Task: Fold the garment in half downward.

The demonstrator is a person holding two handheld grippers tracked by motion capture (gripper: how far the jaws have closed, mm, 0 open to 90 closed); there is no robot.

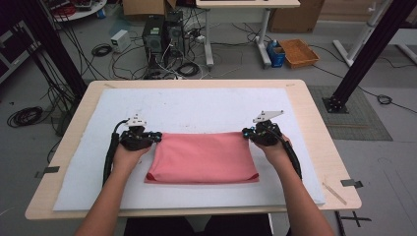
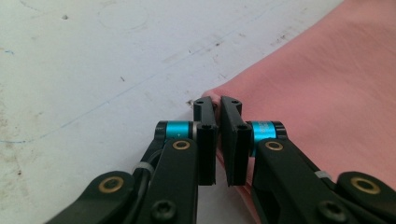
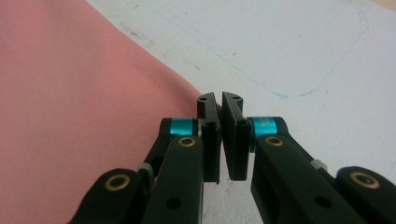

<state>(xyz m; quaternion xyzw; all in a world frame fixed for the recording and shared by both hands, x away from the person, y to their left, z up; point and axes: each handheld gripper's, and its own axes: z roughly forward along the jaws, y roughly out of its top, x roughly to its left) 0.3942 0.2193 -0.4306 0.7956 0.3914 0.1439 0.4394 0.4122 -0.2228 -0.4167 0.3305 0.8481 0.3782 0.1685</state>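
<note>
Cloth [image 1: 202, 157] is being pinched at its 2 far corners, the left gripper [image 2: 217, 105] and right gripper [image 3: 219, 100] being clamped there so the fold can be carried evenly.

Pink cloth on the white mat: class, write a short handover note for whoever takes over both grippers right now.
Left gripper: shut on the far left corner of the pink cloth.
Right gripper: shut on the far right corner.
Cloth: lies mostly flat on the white foam mat on the wooden table, already doubled, with the near edge looking like the fold.
Done: both far corners pinched.
Left: probably another fold; carry both corners together, then release.
</note>
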